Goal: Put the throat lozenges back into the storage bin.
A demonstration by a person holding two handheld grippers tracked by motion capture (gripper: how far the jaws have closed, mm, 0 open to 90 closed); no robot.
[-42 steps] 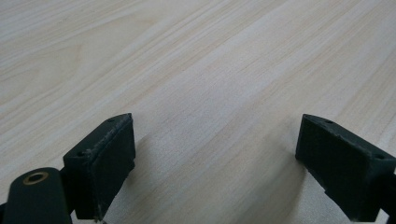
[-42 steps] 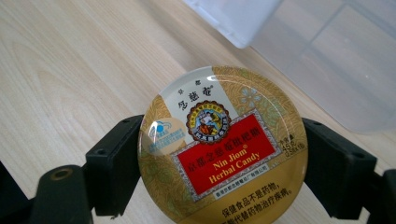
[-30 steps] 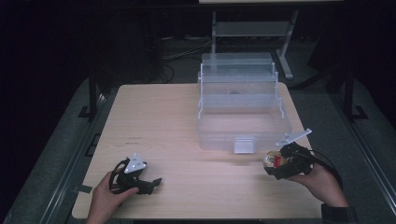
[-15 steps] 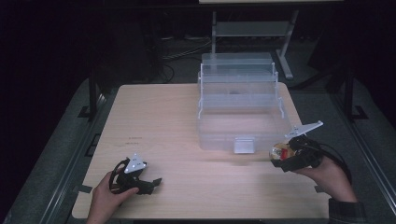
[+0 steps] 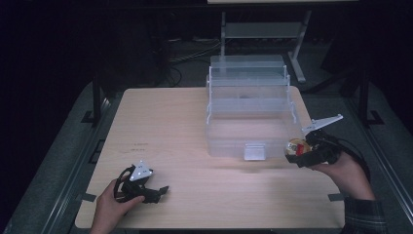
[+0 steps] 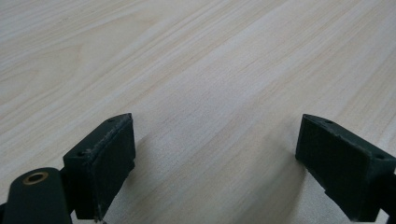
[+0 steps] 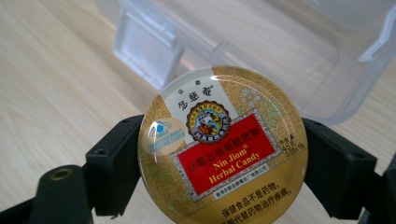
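Note:
A round gold candy tin (image 7: 223,144) with a red label sits clamped between the jaws of my right gripper (image 5: 304,155), lifted above the table just right of the clear plastic box (image 5: 249,112). In the high view the tin (image 5: 295,146) shows beside the box's front right corner. The box is open, with stepped tiers and a white latch (image 5: 254,151) on its front wall. My left gripper (image 5: 155,191) rests low at the table's front left, its jaws wide apart over bare wood (image 6: 210,107) with nothing between them.
The light wooden table (image 5: 165,126) has free room across its left and middle. A metal stand (image 5: 263,30) and cables lie on the dark floor beyond the far edge. Rails run along both sides of the table.
My right gripper has lifted and moved right and up with the candy tin, ending beside the box's front right corner. The left gripper has stayed put.

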